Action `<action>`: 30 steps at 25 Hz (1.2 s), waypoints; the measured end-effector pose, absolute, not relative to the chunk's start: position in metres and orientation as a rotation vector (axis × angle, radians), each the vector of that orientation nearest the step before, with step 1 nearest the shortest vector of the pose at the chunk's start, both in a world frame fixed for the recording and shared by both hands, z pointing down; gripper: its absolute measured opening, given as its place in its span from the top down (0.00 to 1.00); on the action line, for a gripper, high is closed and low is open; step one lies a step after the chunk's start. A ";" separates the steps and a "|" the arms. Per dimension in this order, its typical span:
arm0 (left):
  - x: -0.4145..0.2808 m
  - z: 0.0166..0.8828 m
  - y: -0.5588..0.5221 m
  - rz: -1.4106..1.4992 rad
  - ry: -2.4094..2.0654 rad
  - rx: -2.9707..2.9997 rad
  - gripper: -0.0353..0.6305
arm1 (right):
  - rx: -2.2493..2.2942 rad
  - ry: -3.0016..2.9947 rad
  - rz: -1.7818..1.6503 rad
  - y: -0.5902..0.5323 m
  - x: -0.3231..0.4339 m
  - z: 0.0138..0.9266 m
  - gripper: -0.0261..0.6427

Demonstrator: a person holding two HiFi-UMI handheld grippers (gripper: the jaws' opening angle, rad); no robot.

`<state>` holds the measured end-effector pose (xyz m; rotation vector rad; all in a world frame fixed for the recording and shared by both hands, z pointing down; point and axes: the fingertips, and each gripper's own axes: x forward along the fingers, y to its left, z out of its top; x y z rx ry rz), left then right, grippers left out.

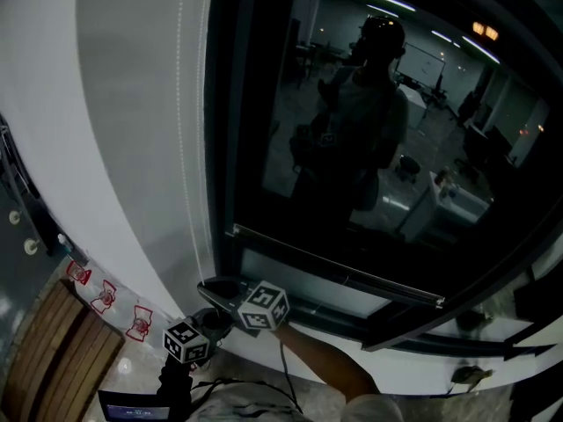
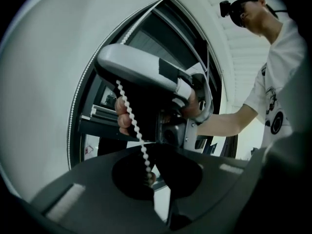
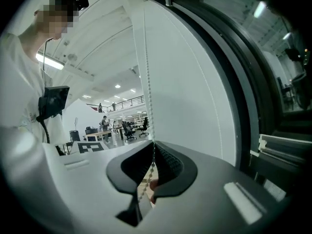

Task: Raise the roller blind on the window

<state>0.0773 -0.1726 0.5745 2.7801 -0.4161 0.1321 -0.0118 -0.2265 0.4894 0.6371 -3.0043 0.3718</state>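
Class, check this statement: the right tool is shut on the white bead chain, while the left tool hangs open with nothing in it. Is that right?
Not quite. The left tool is also shut on the bead chain, as the left gripper view shows. The right tool grips it as stated.

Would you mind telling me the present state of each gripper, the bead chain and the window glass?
Left gripper: shut on the bead chain.
Right gripper: shut on the same chain, higher up.
Bead chain: stretched straight between the two grippers.
Window glass: uncovered where it shows, dark with reflections.
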 end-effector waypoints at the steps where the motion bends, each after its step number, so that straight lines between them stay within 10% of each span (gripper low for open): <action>1: 0.077 0.575 -0.172 0.137 -0.418 2.778 0.95 | 0.634 -3.004 0.380 -0.225 -0.013 0.491 0.94; 30: 0.040 0.626 -0.164 0.282 -0.498 2.708 0.90 | 0.704 -3.022 0.663 -0.211 -0.003 0.531 0.94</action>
